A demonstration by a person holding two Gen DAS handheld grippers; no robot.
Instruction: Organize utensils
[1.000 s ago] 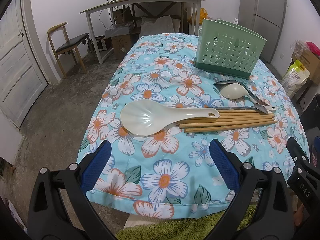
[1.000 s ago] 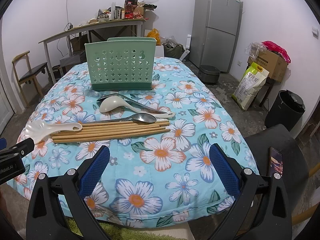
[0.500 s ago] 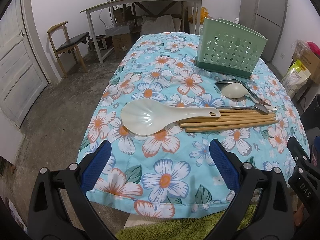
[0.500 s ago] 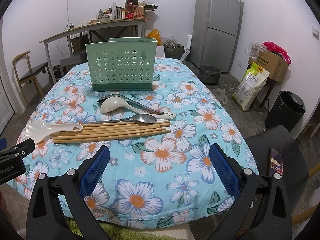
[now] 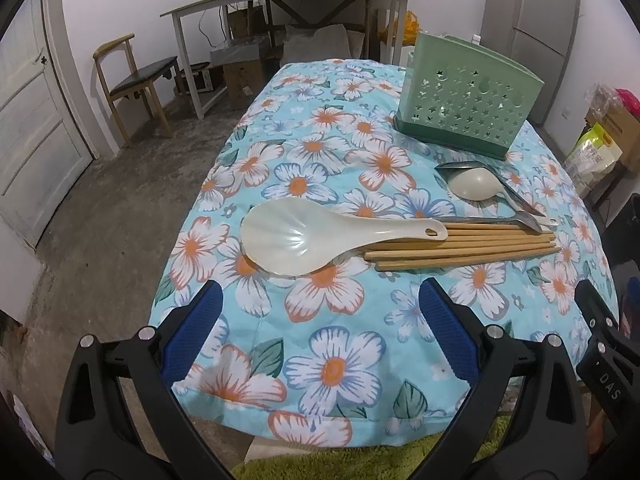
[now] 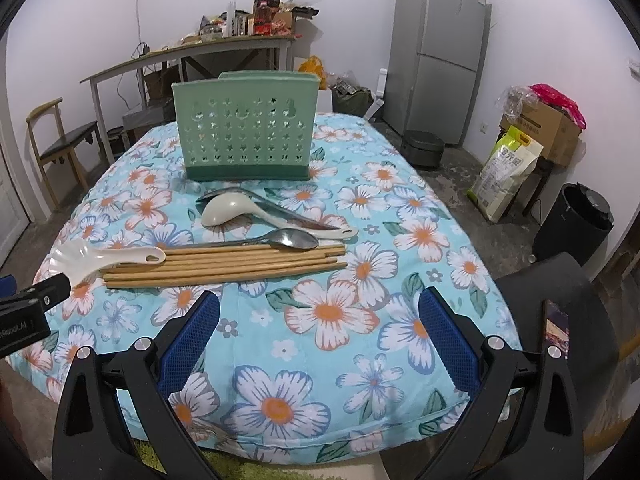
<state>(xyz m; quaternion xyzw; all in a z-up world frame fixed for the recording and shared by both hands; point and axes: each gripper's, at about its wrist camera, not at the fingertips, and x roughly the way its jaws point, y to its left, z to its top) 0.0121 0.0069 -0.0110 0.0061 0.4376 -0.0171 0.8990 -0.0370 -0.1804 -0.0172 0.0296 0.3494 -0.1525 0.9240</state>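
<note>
Two tongs are mine to work with, and both are spread wide with nothing between their blue pads: my left tongs (image 5: 320,328) and my right tongs (image 6: 320,328) each hang over the near edge of the desk (image 6: 400,392), above its flowered cloth. Nothing has gone into the green rack (image 6: 245,136) yet, as far as I can see; it stands upright at the far side, its inside hidden from me.

All the utensils lie flat between me and that rack. Nearest is the bundle of chopsticks (image 6: 224,266), their long axis running crosswise, left to right in front of me. The white rice paddle (image 5: 320,236) lies along the same line, its broad blade out to my left and its handle end resting on the chopstick tips. Just behind the chopsticks is a metal spoon (image 6: 280,239), bowl to my right, and beyond it a white ladle (image 6: 256,212) lying over another metal spoon (image 6: 240,194), both angled.

The paddle's blade sits almost straight ahead of my left tongs, so I judge that hand the nearer one for it. The right ends of the chopsticks and the spoon bowl lie closer to my right tongs. Since everything runs sideways, I'd expect to pinch across a handle, then tip it upright for the rack
</note>
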